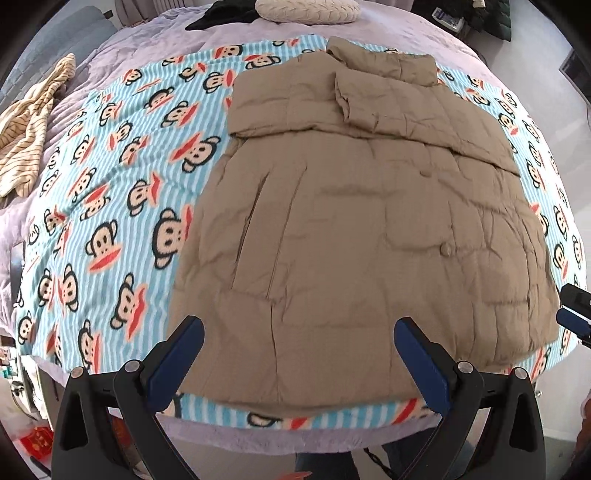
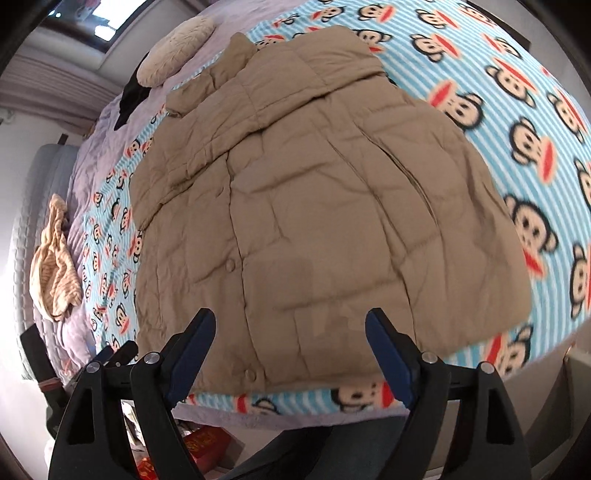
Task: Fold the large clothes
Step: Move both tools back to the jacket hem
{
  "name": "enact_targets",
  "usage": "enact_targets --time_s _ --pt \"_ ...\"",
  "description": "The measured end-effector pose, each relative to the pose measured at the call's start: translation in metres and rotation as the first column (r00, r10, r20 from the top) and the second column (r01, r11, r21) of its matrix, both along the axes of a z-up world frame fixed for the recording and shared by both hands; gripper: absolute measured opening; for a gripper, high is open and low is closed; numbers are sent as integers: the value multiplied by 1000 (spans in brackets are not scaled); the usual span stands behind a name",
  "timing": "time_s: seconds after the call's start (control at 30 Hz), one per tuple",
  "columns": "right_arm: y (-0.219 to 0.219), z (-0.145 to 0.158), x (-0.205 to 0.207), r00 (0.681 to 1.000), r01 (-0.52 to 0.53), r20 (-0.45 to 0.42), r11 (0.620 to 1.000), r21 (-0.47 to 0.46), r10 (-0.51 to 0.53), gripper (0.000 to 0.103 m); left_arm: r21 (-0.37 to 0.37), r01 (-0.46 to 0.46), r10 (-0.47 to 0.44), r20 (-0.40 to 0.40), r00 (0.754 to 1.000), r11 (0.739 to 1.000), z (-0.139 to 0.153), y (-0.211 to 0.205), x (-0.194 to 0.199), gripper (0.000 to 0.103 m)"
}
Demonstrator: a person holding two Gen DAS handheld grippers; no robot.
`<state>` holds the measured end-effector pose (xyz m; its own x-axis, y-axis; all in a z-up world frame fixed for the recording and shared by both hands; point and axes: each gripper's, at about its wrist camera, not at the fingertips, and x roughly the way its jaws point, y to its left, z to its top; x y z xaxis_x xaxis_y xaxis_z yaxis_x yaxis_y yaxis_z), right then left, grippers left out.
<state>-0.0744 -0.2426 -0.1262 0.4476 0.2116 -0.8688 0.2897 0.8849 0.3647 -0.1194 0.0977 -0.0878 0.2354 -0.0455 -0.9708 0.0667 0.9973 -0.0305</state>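
- Left wrist view: we see our left gripper [image 1: 299, 328] with its jaws spread wide and nothing between them, hanging over the near hem of the tan padded jacket [image 1: 369, 229].
- The jacket lies flat on the monkey-print blanket [image 1: 122, 177], collar towards the far side, with both sleeves folded across the chest; how the sleeves overlap near the collar is hard for us to make out among the creases.
- At the right edge, a small part of the right gripper [image 1: 576, 310] shows, cut off by the frame, so this view does not tell us its state.
- Far off we see a cream cushion [image 1: 308, 10], clipped by the top edge, and a striped beige garment [image 1: 29, 136] bunched up at the left on the lilac bedspread [image 1: 155, 40].
- Right wrist view: our right gripper [image 2: 290, 332] stands with its fingers well apart and empty above the jacket's [image 2: 314, 221] near hem.
- The blanket's [image 2: 517, 110] right side is blurred, and its far corner runs out of the frame.
- Below the bed edge, red packets [image 2: 201, 443] lie on the floor, partly hidden behind the gripper's body; their print is too small to read.
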Motion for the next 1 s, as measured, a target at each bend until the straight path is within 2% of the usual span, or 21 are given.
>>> enact_targets --time_s 0.23,0.53,0.7,0.8,1.0 --pt "5 1 -27 1000 20 -1 1000 11 -20 86 -11 4 -4 4 1000 1000 4 7 -16 103" --pt "-5 -6 -33 999 42 -4 997 68 -41 86 17 -59 58 5 998 998 7 10 -28 103" --pt "-28 0 -44 999 39 18 999 19 -39 86 59 -69 72 -46 996 996 -10 -6 -38 103" --pt "-45 -3 -51 997 75 7 997 32 -75 86 34 -91 94 -93 991 995 -21 -7 -46 103" --pt "-72 -23 -54 992 123 -43 987 102 -119 86 -74 -177 165 -148 975 981 -35 18 -58 103"
